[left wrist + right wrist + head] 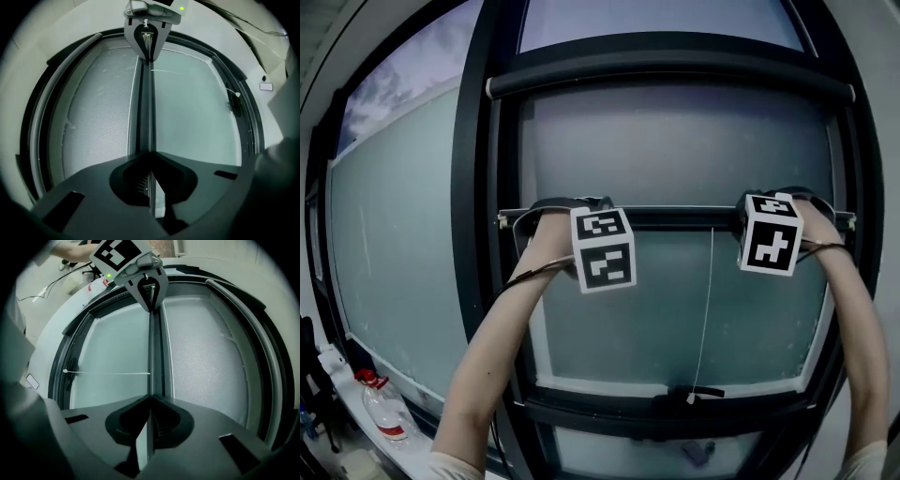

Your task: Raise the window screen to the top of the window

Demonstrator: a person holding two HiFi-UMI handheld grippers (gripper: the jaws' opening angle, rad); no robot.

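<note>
Two grippers: the left gripper (570, 208) and the right gripper (783, 200) both sit on the bottom rail (675, 218) of the window screen (675, 150), one near each end, each with a bare forearm reaching up to it
Left fingers: the fingers (89, 187) are pressed together on the rail's thin edge, which runs straight out from between their tips towards the other gripper
Right fingers: these fingers (220, 427) are likewise clamped shut on the same rail, with nothing else between them
Window screen: the grey mesh hangs from the roller housing (675, 80) at the top of the window down to the rail
Bottom rail: it lies level, roughly halfway up the opening and well below the roller housing
Glass: the frosted pane (628, 319) shows bare below the rail
Pull cord: the thin white cord (709, 309) drops from the rail, right of its middle, to a small end piece near the lower frame
Window frame: the dark uprights (476, 187) stand on both sides of the screen
Marker cubes: one cube (603, 248) on each gripper faces the head camera
Plastic bottle: the clear bottle (380, 412), with red on its cap and label, stands on the ledge at the lower left, well apart from the grippers
</note>
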